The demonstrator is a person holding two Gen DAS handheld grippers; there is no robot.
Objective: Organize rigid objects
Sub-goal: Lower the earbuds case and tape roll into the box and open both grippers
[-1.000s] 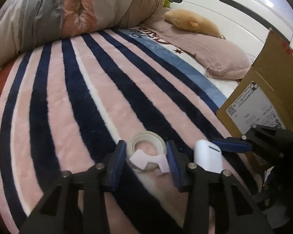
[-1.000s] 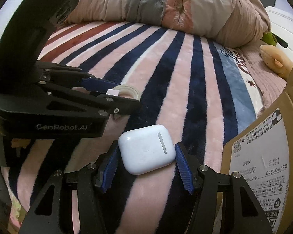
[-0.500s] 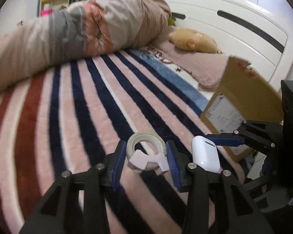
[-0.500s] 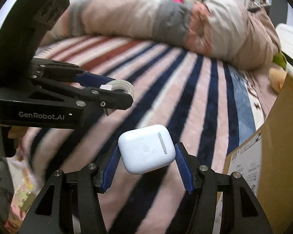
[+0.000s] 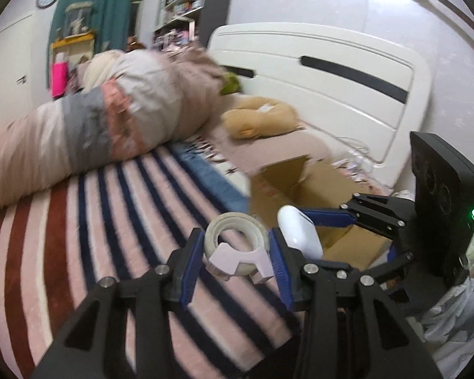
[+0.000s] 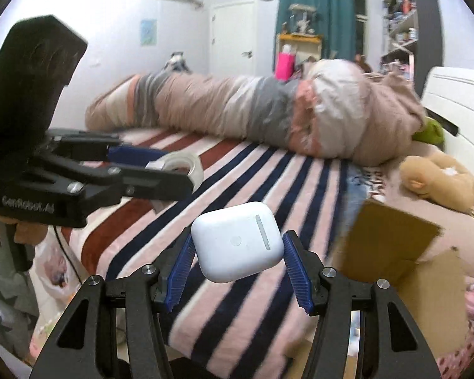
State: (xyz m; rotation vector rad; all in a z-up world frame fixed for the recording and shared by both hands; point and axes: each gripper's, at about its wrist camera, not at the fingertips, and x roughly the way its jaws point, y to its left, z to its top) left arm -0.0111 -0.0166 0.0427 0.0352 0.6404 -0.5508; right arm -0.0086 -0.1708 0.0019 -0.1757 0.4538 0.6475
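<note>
White glossy plastic, that's the earbud case (image 6: 238,241), up in the air above the striped blanket (image 6: 256,189), pinched at its two flanks by the blue pads of the right gripper (image 6: 237,268). The jaws stand a fair way apart, just the case's width, clamped onto it. It looks light and hard but slick and rounded, so I'd say the flat sides are the only honest place to grip; squeeze near the curved corners and it could pop out. Over on the other side the left gripper (image 5: 235,260) is closed on a roll of clear tape (image 5: 237,237) with its pale plastic cutter tab, pads pressing the outer rim from both sides, roll lying roughly flat between them. Also light and stiff, I reckon, though the smooth rim could let it swivel. Both loads are carried side by side, close but apart, well off the bed. Beyond them, toward the headboard end of the bed, sits an open cardboard box (image 5: 319,186), flaps up, the likely drop spot. It's blurred, so I can't tell what's inside. A tan plush toy (image 6: 436,180) rests by the pillow edge.
</note>
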